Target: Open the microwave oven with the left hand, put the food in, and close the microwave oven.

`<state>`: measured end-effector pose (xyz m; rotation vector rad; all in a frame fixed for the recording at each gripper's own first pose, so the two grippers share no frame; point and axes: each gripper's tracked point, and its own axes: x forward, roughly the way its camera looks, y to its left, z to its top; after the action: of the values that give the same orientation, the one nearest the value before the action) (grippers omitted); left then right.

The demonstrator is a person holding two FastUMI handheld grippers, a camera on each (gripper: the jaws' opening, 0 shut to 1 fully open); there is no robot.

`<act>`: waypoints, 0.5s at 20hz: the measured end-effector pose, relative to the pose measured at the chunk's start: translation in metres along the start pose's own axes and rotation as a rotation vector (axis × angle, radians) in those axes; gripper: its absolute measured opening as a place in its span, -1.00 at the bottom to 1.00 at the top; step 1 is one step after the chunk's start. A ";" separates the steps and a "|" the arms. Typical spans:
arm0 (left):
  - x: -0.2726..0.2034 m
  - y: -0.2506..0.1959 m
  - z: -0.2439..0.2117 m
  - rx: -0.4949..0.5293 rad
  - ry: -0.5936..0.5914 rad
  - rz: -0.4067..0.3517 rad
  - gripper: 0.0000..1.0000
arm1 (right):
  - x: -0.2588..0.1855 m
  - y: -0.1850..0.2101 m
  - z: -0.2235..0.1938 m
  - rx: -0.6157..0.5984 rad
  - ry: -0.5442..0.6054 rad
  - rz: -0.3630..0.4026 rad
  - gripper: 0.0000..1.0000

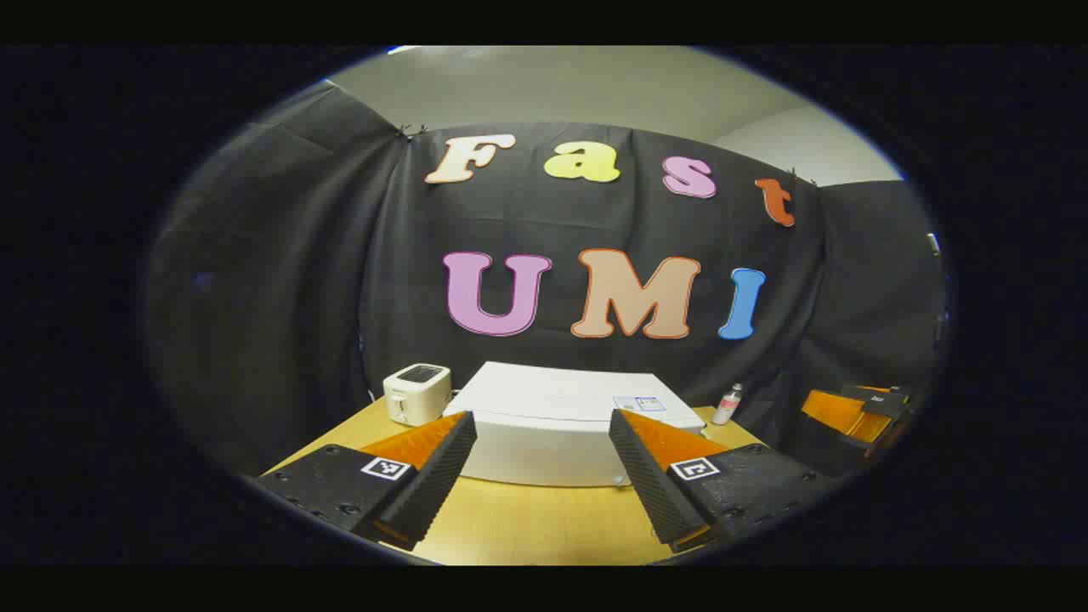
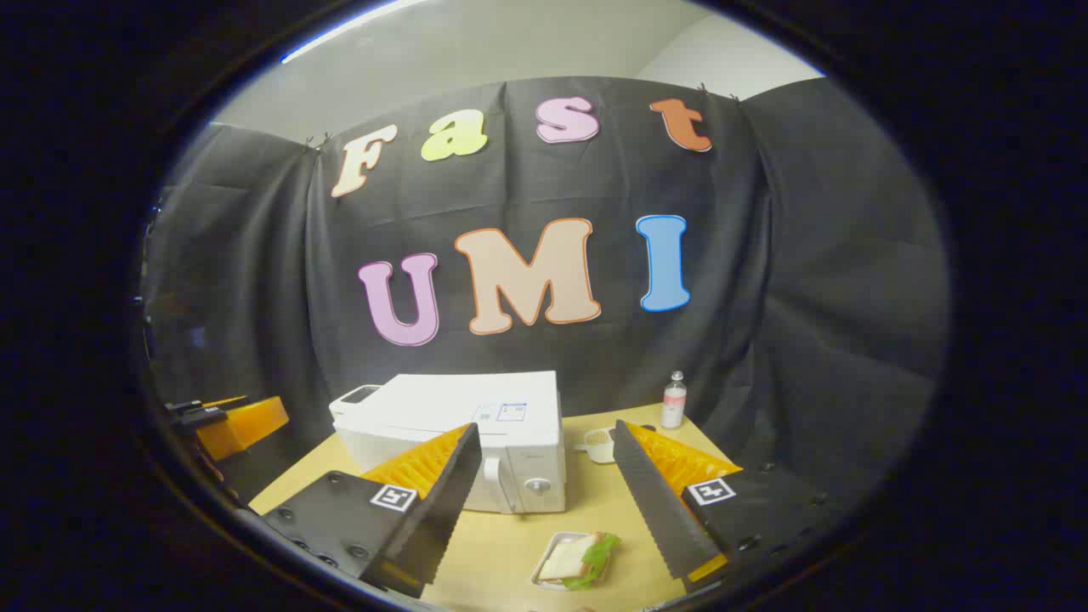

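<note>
A white microwave oven (image 1: 561,425) stands on the wooden table (image 1: 527,523) with its door shut; in the right gripper view the microwave oven (image 2: 476,442) shows its handle and knob at the front right. A sandwich with lettuce on a small tray (image 2: 576,561) lies on the table in front of it. My left gripper (image 1: 541,476) hovers open above the table, facing the oven. My right gripper (image 2: 548,501) is open above the sandwich tray, holding nothing. The right gripper (image 1: 858,412) also appears at the far right of the left gripper view, and the left gripper (image 2: 225,421) at the far left of the right gripper view.
A white toaster (image 1: 416,393) stands left of the microwave. A small bottle (image 2: 674,400) stands at the table's back right, with a small white container (image 2: 600,443) near it. Black cloth walls close in the back and sides.
</note>
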<state>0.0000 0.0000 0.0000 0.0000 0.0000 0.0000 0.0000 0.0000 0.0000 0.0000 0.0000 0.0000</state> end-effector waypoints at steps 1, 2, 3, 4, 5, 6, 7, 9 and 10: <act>0.000 -0.002 0.000 0.003 0.004 0.003 0.83 | 0.002 -0.003 0.001 0.007 0.001 0.001 0.83; 0.000 -0.003 0.001 0.005 0.001 0.006 0.91 | 0.004 -0.004 0.002 0.014 0.000 0.006 0.83; 0.000 -0.004 0.004 0.007 -0.004 0.013 0.97 | 0.005 -0.006 0.004 0.015 0.003 0.007 0.84; 0.000 -0.004 0.004 0.010 -0.003 0.021 0.84 | 0.006 -0.010 0.003 0.012 0.007 0.003 0.83; -0.001 -0.006 0.004 0.010 0.000 0.018 0.84 | 0.006 -0.013 0.003 0.009 0.007 -0.001 0.83; 0.000 -0.011 0.005 0.010 -0.002 0.011 0.90 | 0.007 -0.015 0.005 0.008 0.005 -0.003 0.83; 0.000 -0.012 0.005 0.011 -0.002 0.011 0.90 | 0.007 -0.016 0.006 0.009 0.006 -0.001 0.83; 0.001 -0.011 0.004 0.014 0.000 0.016 0.91 | 0.008 -0.017 0.005 0.010 0.008 0.005 0.83; 0.003 -0.012 0.004 0.011 0.003 0.019 0.91 | 0.008 -0.018 0.005 0.008 0.010 0.006 0.83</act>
<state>0.0031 -0.0119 0.0041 0.0111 0.0033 0.0187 0.0077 -0.0178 0.0050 0.0081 0.0104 0.0064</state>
